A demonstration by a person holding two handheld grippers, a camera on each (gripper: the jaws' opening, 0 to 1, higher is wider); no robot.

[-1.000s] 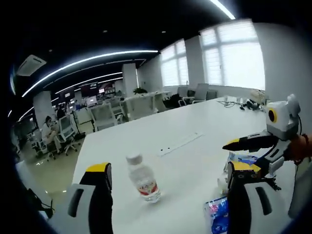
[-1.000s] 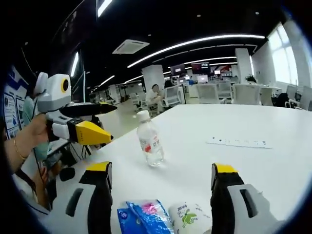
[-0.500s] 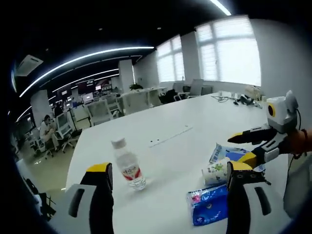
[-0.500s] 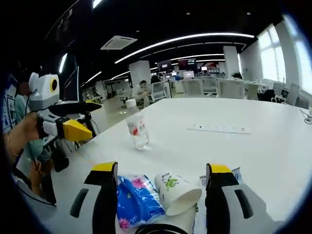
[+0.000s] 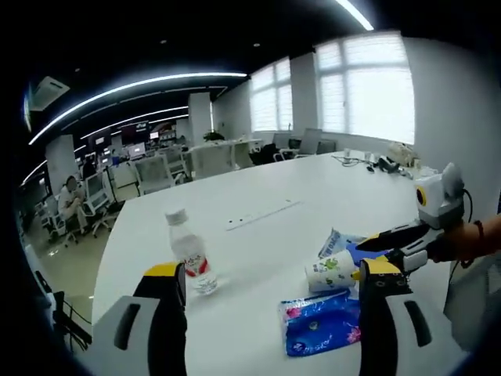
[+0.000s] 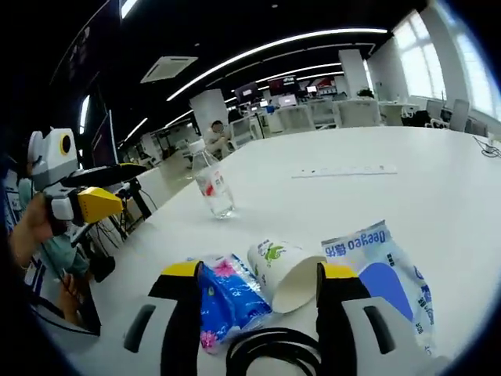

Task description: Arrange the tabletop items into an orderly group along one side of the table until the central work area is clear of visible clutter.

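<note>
On the white counter (image 5: 313, 188), the clear plastic water bottle (image 5: 187, 252) stands upright leftmost, then a blue tissue packet (image 5: 322, 329), a toppled white paper cup (image 5: 329, 273) and a blue-white snack bag (image 6: 383, 270). Left tongs (image 5: 266, 283) gape wide, empty. Right tongs (image 6: 254, 274) straddle the cup, not gripping it.

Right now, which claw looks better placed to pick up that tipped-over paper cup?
Probably the right claw. The paper cup lies on its side between its open jaws. The left claw is open too, but the cup sits off toward one jaw.
</note>
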